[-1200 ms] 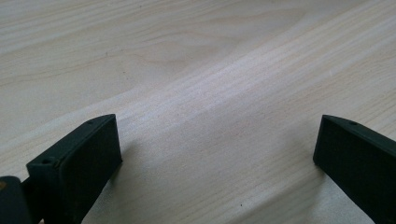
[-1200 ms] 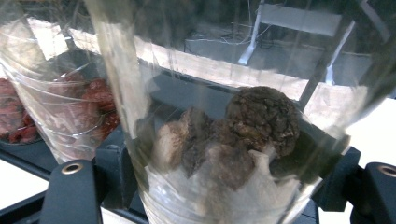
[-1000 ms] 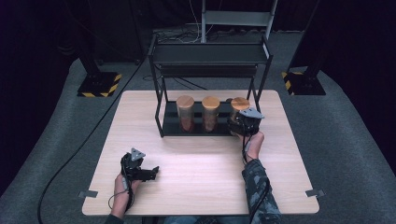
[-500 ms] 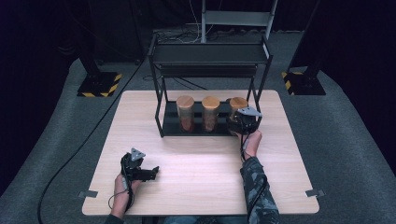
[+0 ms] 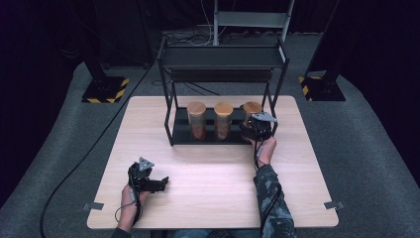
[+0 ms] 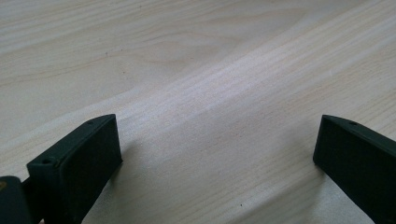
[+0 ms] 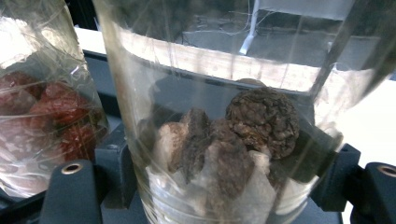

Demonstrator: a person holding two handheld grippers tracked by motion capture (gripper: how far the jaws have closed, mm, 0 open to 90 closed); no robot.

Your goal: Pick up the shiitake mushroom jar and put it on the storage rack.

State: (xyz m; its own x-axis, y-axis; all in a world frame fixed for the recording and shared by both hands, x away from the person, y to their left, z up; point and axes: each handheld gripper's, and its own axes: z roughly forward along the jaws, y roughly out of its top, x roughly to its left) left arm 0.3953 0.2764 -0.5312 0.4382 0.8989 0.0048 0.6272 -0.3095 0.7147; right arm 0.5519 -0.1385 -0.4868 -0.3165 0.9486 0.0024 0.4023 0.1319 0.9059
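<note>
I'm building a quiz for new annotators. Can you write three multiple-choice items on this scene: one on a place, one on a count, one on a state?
1. Where do the jars stand?
A. on the rack's bottom shelf
B. on the rack's top shelf
C. on the floor

2. How many jars have wooden lids?
A. one
B. three
C. five

3. How is the left gripper?
A. shut on a jar
B. open over bare table
C. shut on a cable

Answers:
1 A: the jars sit low in the rack, on its bottom shelf.
2 B: left jar, middle jar and right jar each carry a wooden lid.
3 B: the left gripper has its fingers wide apart, with nothing but table between them.
</note>
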